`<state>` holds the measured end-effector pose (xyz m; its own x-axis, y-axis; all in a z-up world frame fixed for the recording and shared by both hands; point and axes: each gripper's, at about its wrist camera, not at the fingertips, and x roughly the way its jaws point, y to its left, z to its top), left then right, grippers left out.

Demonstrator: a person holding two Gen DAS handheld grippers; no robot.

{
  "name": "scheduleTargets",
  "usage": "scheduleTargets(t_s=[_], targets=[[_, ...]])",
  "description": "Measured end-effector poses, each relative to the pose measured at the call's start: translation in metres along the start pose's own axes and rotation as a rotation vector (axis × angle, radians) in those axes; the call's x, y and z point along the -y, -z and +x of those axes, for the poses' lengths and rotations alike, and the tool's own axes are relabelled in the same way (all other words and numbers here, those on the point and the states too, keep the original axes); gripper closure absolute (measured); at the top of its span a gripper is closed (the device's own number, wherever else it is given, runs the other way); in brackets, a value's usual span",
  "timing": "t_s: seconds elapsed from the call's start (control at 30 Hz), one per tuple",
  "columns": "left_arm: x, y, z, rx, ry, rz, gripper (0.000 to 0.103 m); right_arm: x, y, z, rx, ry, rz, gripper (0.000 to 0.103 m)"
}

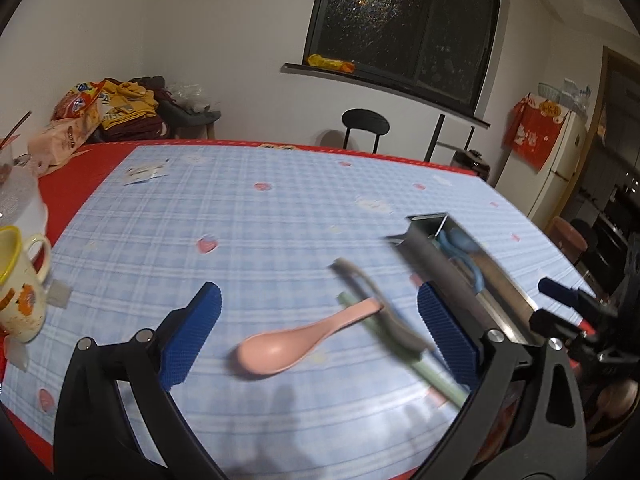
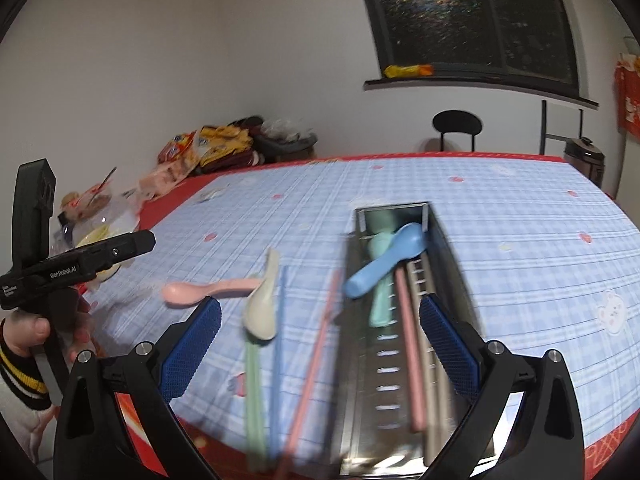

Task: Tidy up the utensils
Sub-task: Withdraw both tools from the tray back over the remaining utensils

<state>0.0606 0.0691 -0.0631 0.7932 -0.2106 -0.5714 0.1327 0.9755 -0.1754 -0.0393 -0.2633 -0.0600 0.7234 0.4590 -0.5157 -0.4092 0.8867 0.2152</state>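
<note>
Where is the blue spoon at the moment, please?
In the right wrist view, the blue spoon lies inside the metal tray, toward its far end, resting across a green spoon, right of the loose cream spoon.

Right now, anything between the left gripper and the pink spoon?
Bowl end is clear: the left gripper is open and the pink spoon lies on the tablecloth between its pads. Only the handle tip is crossed, by a grey utensil and a green chopstick.

Shiny metal tray [image 2: 438, 240], seemingly matt plastic spoons [image 1: 276, 346]
</note>
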Motion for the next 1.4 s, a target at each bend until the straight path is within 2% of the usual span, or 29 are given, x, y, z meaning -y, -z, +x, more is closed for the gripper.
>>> scheduleTargets(t_s=[0.23,0.3,0.5,0.57,0.77,0.93,1.4], targets=[[-0.021,0.025,-0.003,-0.023,-0.014,0.070,0.006,-0.036,0.011,0.016,-0.068,-0.034,-0.071,0.006],[-0.024,0.028,-0.004,-0.027,-0.010,0.074,0.006,-0.045,0.013,0.019,-0.086,-0.040,-0.097,0.010],[-0.039,0.038,0.000,-0.038,-0.005,0.060,0.006,-0.061,0.021,0.035,-0.170,-0.068,-0.133,0.039],[-0.043,0.043,0.003,-0.049,0.012,0.044,0.006,-0.065,0.026,0.040,-0.195,-0.078,-0.144,0.056],[-0.042,0.043,0.002,-0.048,0.029,0.043,0.006,-0.072,0.036,0.054,-0.264,-0.084,-0.172,0.080],[-0.043,0.044,0.006,-0.067,0.024,0.033,0.006,-0.072,0.038,0.060,-0.287,-0.091,-0.173,0.086],[-0.048,0.044,0.004,-0.061,0.030,0.006,0.006,-0.066,0.037,0.065,-0.303,-0.082,-0.149,0.086]])
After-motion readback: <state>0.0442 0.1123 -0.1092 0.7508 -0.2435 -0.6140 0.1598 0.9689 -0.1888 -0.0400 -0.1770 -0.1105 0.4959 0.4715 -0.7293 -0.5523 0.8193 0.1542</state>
